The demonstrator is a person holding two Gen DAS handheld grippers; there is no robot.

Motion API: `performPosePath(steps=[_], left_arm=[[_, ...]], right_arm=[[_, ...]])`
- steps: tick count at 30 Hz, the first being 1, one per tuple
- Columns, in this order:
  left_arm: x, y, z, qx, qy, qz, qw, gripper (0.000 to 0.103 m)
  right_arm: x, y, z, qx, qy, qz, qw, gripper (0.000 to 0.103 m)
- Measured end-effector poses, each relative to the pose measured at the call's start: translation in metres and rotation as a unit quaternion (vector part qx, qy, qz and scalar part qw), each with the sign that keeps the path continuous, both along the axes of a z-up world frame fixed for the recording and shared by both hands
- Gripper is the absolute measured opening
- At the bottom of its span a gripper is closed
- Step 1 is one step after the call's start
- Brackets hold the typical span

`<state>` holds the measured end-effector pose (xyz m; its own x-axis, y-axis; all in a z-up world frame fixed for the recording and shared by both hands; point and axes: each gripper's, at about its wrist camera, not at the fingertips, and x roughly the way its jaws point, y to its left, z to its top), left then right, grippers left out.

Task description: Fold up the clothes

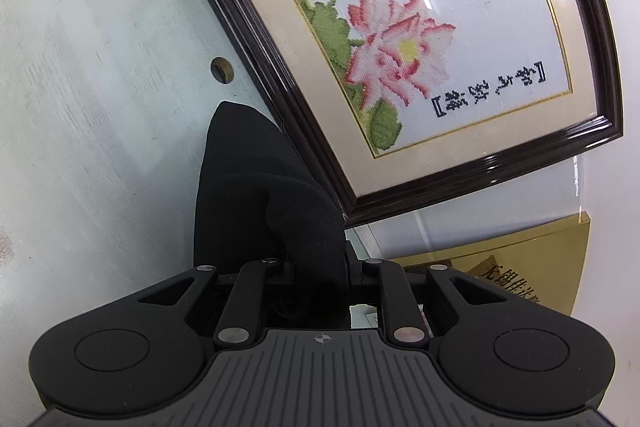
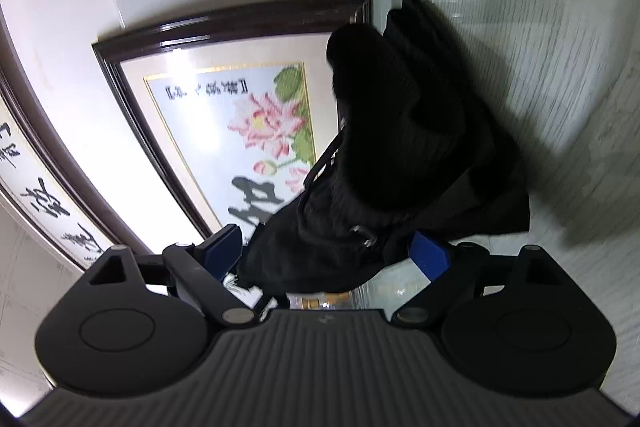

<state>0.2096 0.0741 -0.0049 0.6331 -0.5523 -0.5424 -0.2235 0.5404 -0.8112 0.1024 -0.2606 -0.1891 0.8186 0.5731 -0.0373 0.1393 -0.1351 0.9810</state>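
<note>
Left wrist view: the left hand-held gripper (image 1: 320, 279) is clenching a bunch of the black garment (image 1: 264, 195), which is rising from its nearly closed jaws in front of a pale wall (image 1: 100, 67) and a framed lotus embroidery (image 1: 400, 39).

Right wrist view: the right hand-held gripper (image 2: 328, 251) is standing wide, its blue pads (image 2: 430, 253) flanking the black garment (image 2: 400, 155); whether they are pressing on the bulky cloth cannot be told. A strap with a metal buckle (image 2: 362, 235) is crossing the fabric.
</note>
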Motion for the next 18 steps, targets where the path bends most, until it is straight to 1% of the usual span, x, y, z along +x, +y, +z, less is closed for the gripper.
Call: performPosePath(steps=[3, 6, 8, 10, 12, 14, 18], left_arm=[[0.003, -0.006, 0.004, 0.005, 0.000, -0.004, 1.0000, 0.016], [0.005, -0.011, 0.006, 0.010, 0.001, -0.005, 0.9999, 0.016], [0.006, -0.013, 0.007, 0.013, 0.003, -0.005, 0.9999, 0.016], [0.008, -0.016, 0.009, 0.017, 0.006, -0.004, 0.9998, 0.016], [0.009, -0.019, 0.011, 0.020, 0.009, -0.003, 0.9998, 0.016], [0.009, -0.021, 0.014, 0.021, 0.009, -0.003, 0.9997, 0.016], [0.009, -0.024, 0.019, 0.022, 0.009, -0.005, 0.9997, 0.016]], right_arm=[[-0.009, 0.005, 0.005, 0.017, 0.001, 0.022, 1.000, 0.090], [-0.018, 0.010, 0.010, 0.028, 0.002, 0.030, 0.999, 0.091], [-0.021, 0.017, 0.007, 0.049, 0.018, 0.031, 0.998, 0.092], [-0.026, 0.024, 0.001, 0.059, 0.024, 0.027, 0.998, 0.092], [-0.027, 0.030, 0.000, 0.061, 0.021, 0.005, 0.998, 0.092], [-0.028, 0.034, -0.004, 0.073, 0.023, -0.022, 0.997, 0.092], [-0.023, 0.043, -0.012, 0.079, 0.031, -0.051, 0.995, 0.092]])
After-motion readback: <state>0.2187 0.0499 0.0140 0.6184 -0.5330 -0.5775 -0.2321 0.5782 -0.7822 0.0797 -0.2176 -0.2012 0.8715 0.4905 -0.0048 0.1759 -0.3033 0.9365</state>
